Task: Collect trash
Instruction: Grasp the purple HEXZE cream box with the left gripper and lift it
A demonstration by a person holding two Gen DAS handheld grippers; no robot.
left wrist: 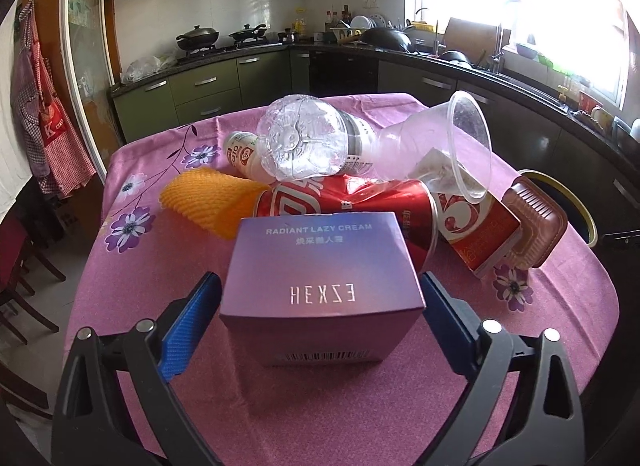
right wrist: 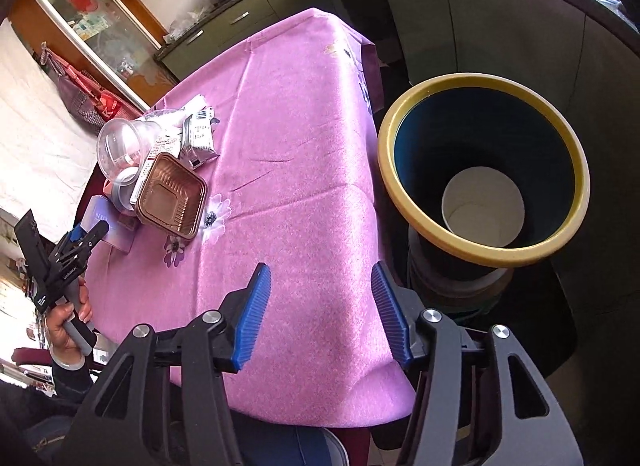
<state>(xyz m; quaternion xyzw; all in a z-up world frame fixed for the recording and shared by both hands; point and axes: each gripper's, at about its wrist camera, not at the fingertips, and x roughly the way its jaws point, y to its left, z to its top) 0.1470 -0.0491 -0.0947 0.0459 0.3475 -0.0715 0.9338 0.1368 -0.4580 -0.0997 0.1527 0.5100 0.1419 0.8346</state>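
Note:
A purple box (left wrist: 316, 242) marked HEXZE stands on the pink flowered tablecloth (left wrist: 132, 306). My left gripper (left wrist: 320, 277) is open around it, one blue pad close to each side, and I see no squeeze. Behind the box lies a heap: a red can (left wrist: 340, 201), a clear bottle (left wrist: 304, 137), a clear plastic cup (left wrist: 460, 145), a yellow foam net (left wrist: 208, 201), a red carton (left wrist: 480, 229) and a brown plastic tray (left wrist: 536, 217). My right gripper (right wrist: 320, 266) hangs open and empty over the table's near corner, left of the yellow-rimmed bin (right wrist: 500, 256), which holds a white paper cup (right wrist: 480, 209).
The bin stands on the floor off the table's right edge, against dark kitchen cabinets (right wrist: 460, 25). The right wrist view shows a hand (right wrist: 68, 322) holding the left gripper (right wrist: 90, 234) at the far left. A wide bare stretch of cloth (right wrist: 300, 145) separates the heap from the bin.

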